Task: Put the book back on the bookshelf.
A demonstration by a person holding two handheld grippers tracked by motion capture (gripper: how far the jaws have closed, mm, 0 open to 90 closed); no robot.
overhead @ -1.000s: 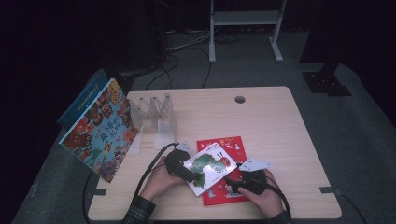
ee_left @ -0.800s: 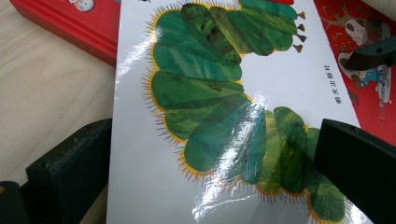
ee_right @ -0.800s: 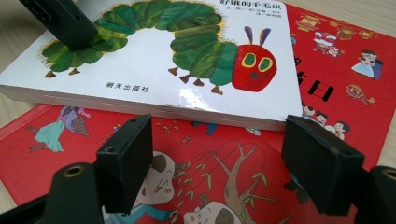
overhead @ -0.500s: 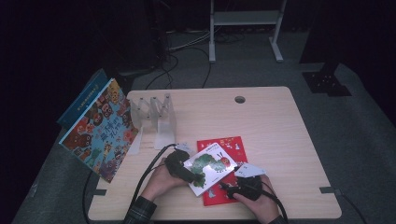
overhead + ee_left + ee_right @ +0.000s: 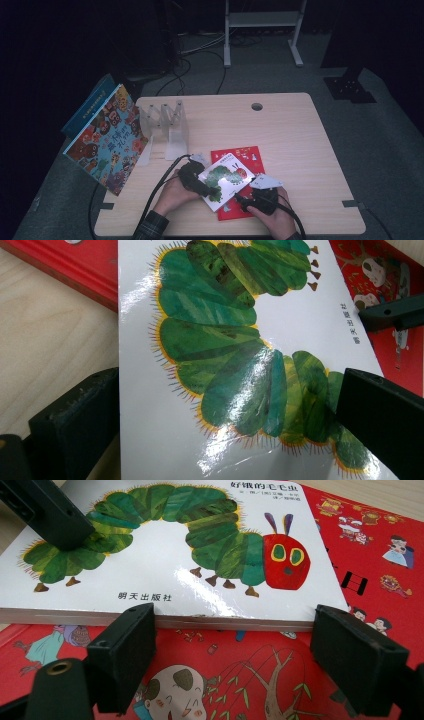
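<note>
1. Item: caterpillar book [image 5: 226, 178], white glossy cover, lying askew on a red book [image 5: 247, 156] at the near edge of the worktop [image 5: 300, 150], between the two hands.
2. Build: a thick block of pages shows along the near edge in the right gripper view [image 5: 165, 615]; probably a board book, stiff, moderate in weight, unlikely to sag when lifted by one edge.
3. Surface: the cover throws glare, so it is judged slippery; pads need a firm pinch across the thickness, not a light touch on the face.
4. Left gripper [image 5: 192, 181]: jaws straddle the book's end, one over the cover and one at the edge beside it [image 5: 225, 390]; it seems to hold the book, though pad contact is hard to confirm.
5. Right gripper [image 5: 245, 201]: jaws part-open and just widened, standing before the book's long edge with nothing between them.
6. Best hold: mid-length of the long edge, or opposite ends with both grippers.
7. Hazard: the red book beneath is equally glossy; the upper book may slide.
8. Other stock: a large picture book [image 5: 107, 140] and a clear rack [image 5: 167, 125], well apart at the left.
</note>
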